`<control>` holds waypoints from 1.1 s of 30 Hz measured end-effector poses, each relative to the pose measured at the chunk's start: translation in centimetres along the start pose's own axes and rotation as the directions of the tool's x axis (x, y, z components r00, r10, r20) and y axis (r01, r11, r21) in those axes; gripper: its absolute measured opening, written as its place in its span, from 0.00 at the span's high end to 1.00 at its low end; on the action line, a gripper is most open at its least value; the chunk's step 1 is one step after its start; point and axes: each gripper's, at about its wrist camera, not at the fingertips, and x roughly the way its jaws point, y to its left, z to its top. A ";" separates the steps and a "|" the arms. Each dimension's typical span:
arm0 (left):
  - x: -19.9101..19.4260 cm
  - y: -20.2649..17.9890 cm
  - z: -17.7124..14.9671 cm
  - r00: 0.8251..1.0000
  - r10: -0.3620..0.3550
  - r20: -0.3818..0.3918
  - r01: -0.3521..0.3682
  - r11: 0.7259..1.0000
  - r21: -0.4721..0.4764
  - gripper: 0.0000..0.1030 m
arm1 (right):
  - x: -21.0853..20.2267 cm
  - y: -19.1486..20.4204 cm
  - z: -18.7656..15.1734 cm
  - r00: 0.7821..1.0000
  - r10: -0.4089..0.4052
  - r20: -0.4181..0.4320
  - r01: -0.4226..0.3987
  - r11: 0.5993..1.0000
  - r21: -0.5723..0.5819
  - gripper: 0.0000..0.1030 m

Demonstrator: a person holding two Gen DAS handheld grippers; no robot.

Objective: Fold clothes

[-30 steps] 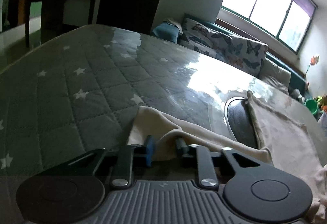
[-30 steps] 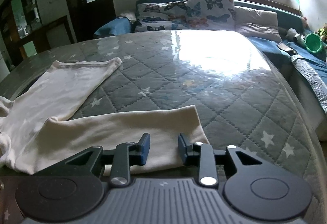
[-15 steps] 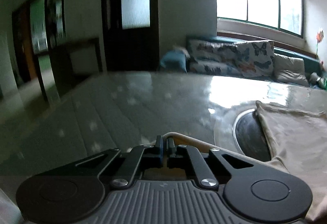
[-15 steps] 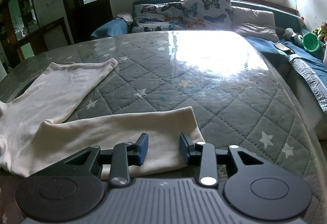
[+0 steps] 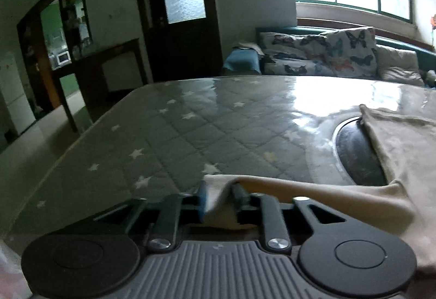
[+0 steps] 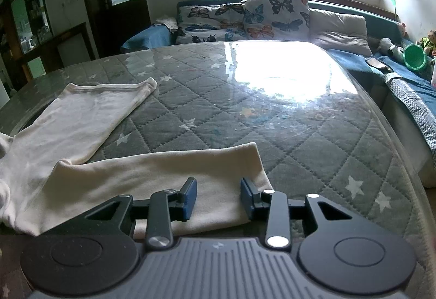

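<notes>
We see left gripper [image 5: 219, 196] jaws opening, cream garment [image 5: 340, 198] fold between them at desk [image 5: 190, 135] near edge. Right gripper [image 6: 216, 196] jaws apart over garment leg [image 6: 163, 176], not clamping.

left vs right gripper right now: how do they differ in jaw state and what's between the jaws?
The left gripper has its jaws opening with a raised fold of the cream garment between them; the right gripper has its jaws wider apart, over flat cloth of the same garment. The left sits at the cloth's edge, the right near the sleeve end. Neither is clamped on the cloth.
</notes>
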 end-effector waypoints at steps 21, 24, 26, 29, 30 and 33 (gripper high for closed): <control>-1.4 3.8 -0.1 0.998 -0.052 -0.040 0.047 0.991 -0.123 0.53 | -0.4 -0.7 0.4 0.999 -0.030 0.029 0.029 0.999 0.013 0.63; -1.4 4.0 0.2 0.998 -0.041 -0.037 0.036 0.991 -0.127 0.53 | -0.2 -1.0 0.7 0.999 -0.039 0.034 0.039 0.999 0.016 0.62; -1.5 4.1 0.4 0.999 -0.037 -0.034 0.033 0.991 -0.127 0.53 | 0.1 -1.0 1.1 0.999 -0.040 0.034 0.040 0.999 0.008 0.62; -1.5 4.4 0.8 0.999 -0.030 -0.024 0.026 0.991 -0.129 0.52 | 0.6 -1.0 1.5 0.999 -0.041 0.029 0.041 0.999 -0.002 0.62; -1.6 4.6 1.0 1.000 -0.022 -0.020 0.020 0.991 -0.131 0.52 | 0.7 -0.9 1.7 0.999 -0.043 0.028 0.043 0.999 -0.006 0.62; -1.4 5.2 1.4 1.000 -0.005 -0.017 0.003 0.989 -0.146 0.52 | 1.1 -0.9 1.9 0.999 -0.045 0.027 0.045 0.999 -0.006 0.62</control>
